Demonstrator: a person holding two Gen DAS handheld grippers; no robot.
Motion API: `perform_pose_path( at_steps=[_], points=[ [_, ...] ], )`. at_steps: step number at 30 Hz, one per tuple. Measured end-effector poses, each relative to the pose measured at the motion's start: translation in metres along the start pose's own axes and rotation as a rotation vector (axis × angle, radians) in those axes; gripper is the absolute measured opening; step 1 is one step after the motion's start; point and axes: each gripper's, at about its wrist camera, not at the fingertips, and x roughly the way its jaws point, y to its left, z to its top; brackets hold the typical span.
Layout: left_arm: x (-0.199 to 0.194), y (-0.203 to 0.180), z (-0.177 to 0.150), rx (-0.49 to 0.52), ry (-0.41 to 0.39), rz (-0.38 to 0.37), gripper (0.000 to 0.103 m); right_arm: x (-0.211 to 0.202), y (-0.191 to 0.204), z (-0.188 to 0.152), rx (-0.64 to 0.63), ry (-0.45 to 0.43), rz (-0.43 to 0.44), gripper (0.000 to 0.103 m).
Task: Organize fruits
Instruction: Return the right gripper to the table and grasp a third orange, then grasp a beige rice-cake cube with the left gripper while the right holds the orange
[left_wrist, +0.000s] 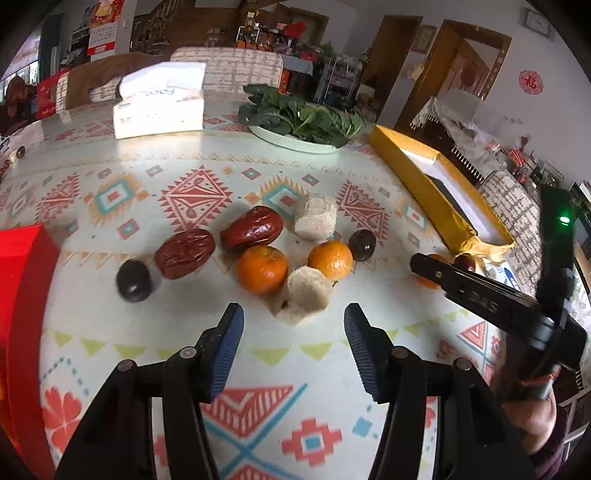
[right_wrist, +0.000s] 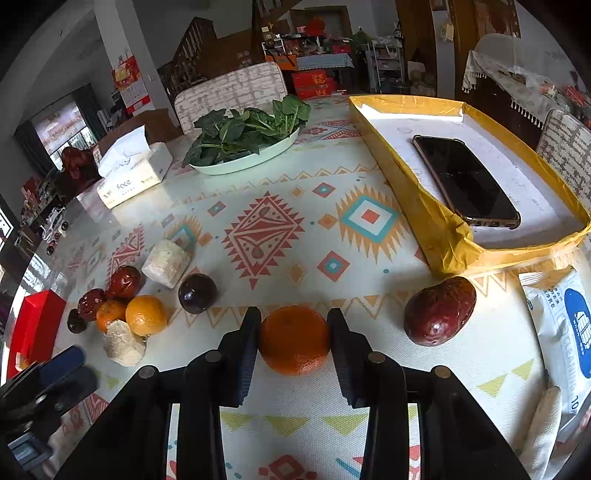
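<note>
My right gripper (right_wrist: 294, 341) is shut on an orange tangerine (right_wrist: 294, 339) that rests on the patterned tablecloth. A large red date (right_wrist: 439, 311) lies just right of it. A cluster sits to the left: two tangerines (left_wrist: 262, 268) (left_wrist: 330, 259), two red dates (left_wrist: 184, 253) (left_wrist: 252, 229), two dark plums (left_wrist: 133, 280) (left_wrist: 362, 240) and two beige puffed cakes (left_wrist: 308, 291) (left_wrist: 316, 218). My left gripper (left_wrist: 293, 325) is open and empty, just in front of the near cake. The right gripper also shows in the left wrist view (left_wrist: 436, 271).
A yellow box lid (right_wrist: 443, 236) holding a phone (right_wrist: 465, 181) lies at the right. A plate of greens (right_wrist: 243, 162) and a tissue box (right_wrist: 129, 181) stand at the back. A red box (left_wrist: 22, 266) is at the left, a wipes pack (right_wrist: 565, 332) at the right.
</note>
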Motion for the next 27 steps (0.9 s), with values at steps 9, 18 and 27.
perform_pose_path(
  at_steps=[9,18,27],
  points=[
    [0.022,-0.017,0.004,0.054,0.025,0.044,0.035,-0.004,0.003,-0.001,-0.001,-0.009,0.036,0.041],
    [-0.004,-0.012,-0.006,0.038,-0.034,0.054,0.029,-0.008,0.005,-0.002,-0.002,-0.026,0.063,0.041],
    [-0.053,0.025,-0.024,-0.053,-0.099,0.033,0.003,-0.015,0.018,-0.005,-0.052,-0.071,0.095,0.041]
  ],
)
